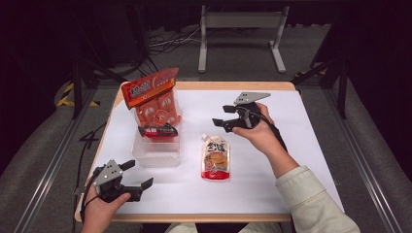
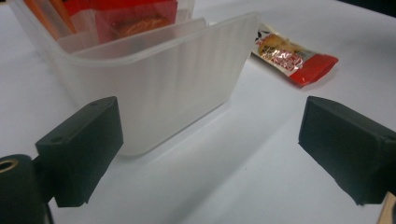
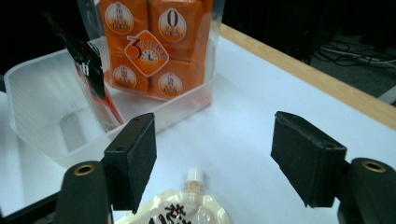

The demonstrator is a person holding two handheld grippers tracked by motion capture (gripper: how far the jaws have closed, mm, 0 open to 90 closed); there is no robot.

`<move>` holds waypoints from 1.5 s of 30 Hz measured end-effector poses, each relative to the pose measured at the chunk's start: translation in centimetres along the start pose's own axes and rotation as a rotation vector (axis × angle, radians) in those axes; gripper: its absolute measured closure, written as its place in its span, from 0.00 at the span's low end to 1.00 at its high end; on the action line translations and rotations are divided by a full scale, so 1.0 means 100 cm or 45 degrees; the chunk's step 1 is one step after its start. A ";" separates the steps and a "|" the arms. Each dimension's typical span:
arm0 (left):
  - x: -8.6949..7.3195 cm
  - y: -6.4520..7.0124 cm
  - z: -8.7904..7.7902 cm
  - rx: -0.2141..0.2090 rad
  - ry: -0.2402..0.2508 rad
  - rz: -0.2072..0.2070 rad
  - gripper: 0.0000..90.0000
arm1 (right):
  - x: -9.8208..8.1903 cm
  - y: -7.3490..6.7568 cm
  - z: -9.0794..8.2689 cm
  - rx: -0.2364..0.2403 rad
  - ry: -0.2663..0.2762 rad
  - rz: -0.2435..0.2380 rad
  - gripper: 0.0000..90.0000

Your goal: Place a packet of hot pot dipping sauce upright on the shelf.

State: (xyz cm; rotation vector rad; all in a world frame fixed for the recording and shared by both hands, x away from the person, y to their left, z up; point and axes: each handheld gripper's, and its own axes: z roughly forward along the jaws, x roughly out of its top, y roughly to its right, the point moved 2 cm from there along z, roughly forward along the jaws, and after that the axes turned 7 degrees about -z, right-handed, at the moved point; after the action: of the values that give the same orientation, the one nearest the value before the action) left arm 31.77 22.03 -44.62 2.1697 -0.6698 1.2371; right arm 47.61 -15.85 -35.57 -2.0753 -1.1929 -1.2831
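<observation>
Left of centre in the high view, the orange snack bag (image 1: 154,104) already stands in the clear tub (image 1: 156,154); the spouted pouch (image 1: 215,158) still lies on the table (image 1: 301,145), centre frame. We hold right gripper (image 1: 219,115) wide, empty, near the pouch's spout; left gripper (image 1: 137,174) wide, idle. Pouch lettering probably illegible; bag's top is cut off in the right gripper view.

On the counter (image 1: 291,160), the snack bag (image 1: 154,104) stands inside the tub (image 1: 156,153); the spouted pouch (image 1: 215,158) lies just right of the tub.

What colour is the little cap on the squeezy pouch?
White. The cap on the pouch shows best in the right gripper view.
</observation>
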 end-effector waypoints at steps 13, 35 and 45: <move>0.001 0.002 0.002 -0.035 -0.002 -0.002 0.09 | -0.033 -0.005 0.013 0.000 -0.118 0.044 0.38; 0.002 0.002 -0.001 -0.021 0.007 0.010 0.13 | -0.066 -0.012 0.037 0.060 -0.384 0.079 0.41; 0.002 0.002 -0.002 -0.020 0.008 0.013 0.12 | -0.076 -0.005 0.047 0.075 -0.403 0.143 0.49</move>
State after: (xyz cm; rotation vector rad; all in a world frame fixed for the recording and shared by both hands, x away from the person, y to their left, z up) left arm 31.63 22.00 -44.36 2.1515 -0.6869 1.2390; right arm 48.00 -15.66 -44.51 -2.3251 -1.2050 -0.8803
